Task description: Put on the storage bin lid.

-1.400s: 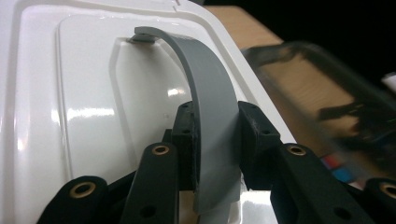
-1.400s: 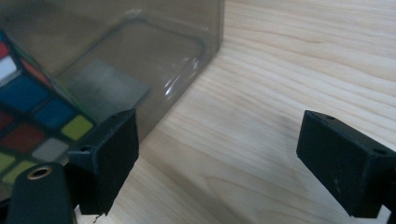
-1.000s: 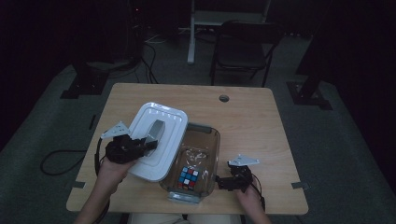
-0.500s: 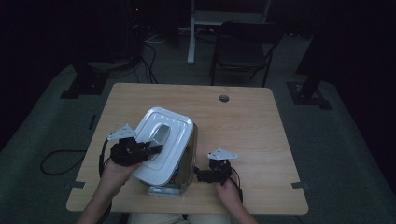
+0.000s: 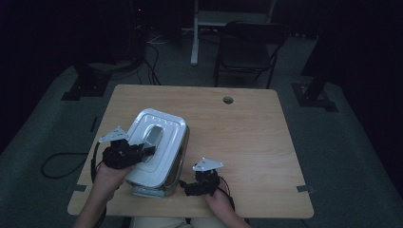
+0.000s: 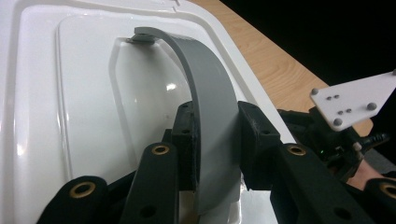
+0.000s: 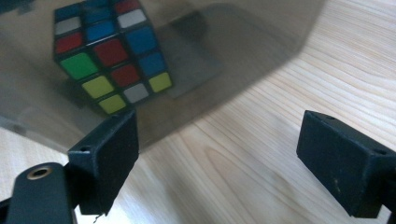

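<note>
A white plastic lid [image 5: 154,142] with a curved grey handle [image 6: 210,93] lies tilted over a clear container [image 5: 181,159] near the table's front left. My left gripper [image 5: 142,152] is shut on that handle, with a black pad [image 6: 254,135] pressed on each side of it. Through the container's smoky wall [image 7: 243,46] in the right gripper view I see a Rubik's cube [image 7: 109,56] inside. My right gripper [image 5: 187,187] stands open on the table just right of the container, with only bare wood between its fingers [image 7: 105,154]. Its white plate [image 6: 355,100] appears beyond the lid in the left gripper view.
The wooden table [image 5: 247,142] has a round cable hole [image 5: 228,100] at the back. A dark chair [image 5: 247,47] and a white desk leg [image 5: 195,33] stand behind it. Cables [image 5: 57,161] lie on the floor at the left.
The lid has swung right over the container and now covers the cube from above. My right gripper has slid left along the front edge up to the container's side.
</note>
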### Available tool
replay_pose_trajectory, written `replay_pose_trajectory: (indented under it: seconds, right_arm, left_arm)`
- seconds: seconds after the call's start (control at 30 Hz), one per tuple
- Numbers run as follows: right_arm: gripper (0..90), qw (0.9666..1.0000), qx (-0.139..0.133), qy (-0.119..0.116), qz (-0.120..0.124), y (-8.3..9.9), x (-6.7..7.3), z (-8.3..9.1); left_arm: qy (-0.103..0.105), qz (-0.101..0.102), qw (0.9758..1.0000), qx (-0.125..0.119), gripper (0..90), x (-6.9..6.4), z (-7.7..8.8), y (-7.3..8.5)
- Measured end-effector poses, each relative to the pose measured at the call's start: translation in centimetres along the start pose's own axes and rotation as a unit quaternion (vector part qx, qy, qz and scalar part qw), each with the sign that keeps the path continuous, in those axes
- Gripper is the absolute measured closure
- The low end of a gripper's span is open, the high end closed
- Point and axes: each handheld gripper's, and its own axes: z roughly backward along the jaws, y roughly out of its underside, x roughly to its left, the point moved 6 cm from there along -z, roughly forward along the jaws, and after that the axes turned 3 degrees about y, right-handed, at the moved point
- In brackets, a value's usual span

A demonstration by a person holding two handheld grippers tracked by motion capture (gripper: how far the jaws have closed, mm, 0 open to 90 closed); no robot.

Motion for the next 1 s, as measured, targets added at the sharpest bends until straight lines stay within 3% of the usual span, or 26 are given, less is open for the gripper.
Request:
replay_pose_trajectory:
  seconds: [0.1, 0.17, 0.27, 0.4, 0.43, 0.53, 0.77, 1.0]
  right_arm:
    - [12.7, 0.9999, -0.006, 0.0, 0.009, -0.7, 0.5, -0.6]
    - [12.7, 0.9998, -0.01, 0.011, 0.013, -1.1, 0.6, -1.0]
    - [12.7, 0.9998, -0.014, 0.01, -0.008, -1.6, 0.4, -1.7]
    - [12.7, 0.9996, -0.019, 0.017, -0.009, -2.0, 0.3, -2.3]
    - [12.7, 0.9995, -0.021, 0.022, -0.002, -2.2, 0.5, -2.5]
    - [12.6, 0.9993, -0.024, 0.028, 0.009, -2.2, 0.6, -2.4]
    - [12.6, 0.999, -0.026, 0.036, 0.001, -1.9, -0.2, -2.1]
    - [12.6, 0.9984, -0.036, 0.043, -0.009, -2.2, -1.1, -1.4]
  left_arm:
    - [-0.002, 0.011, 0.9999, 0.005, 71.6, 0.4, -0.1, 0.2]
    - [-0.006, 0.013, 0.9999, 0.004, 71.6, 0.4, -0.2, 0.2]
    - [-0.01, 0.009, 0.9999, 0.01, 71.5, 0.4, -0.3, 0.2]
    - [-0.024, 0.008, 0.9996, 0.009, 71.3, 0.4, 0.0, 0.3]
    - [-0.028, 0.015, 0.9995, 0.005, 71.4, 0.7, 0.3, 0.5]
    - [-0.043, 0.028, 0.9987, 0.006, 71.2, 1.4, 0.8, 0.8]
    - [-0.049, 0.042, 0.9979, 0.007, 70.8, 1.4, 0.5, 1.0]
    - [-0.073, 0.025, 0.9966, 0.027, 68.1, 0.9, -0.4, 0.8]
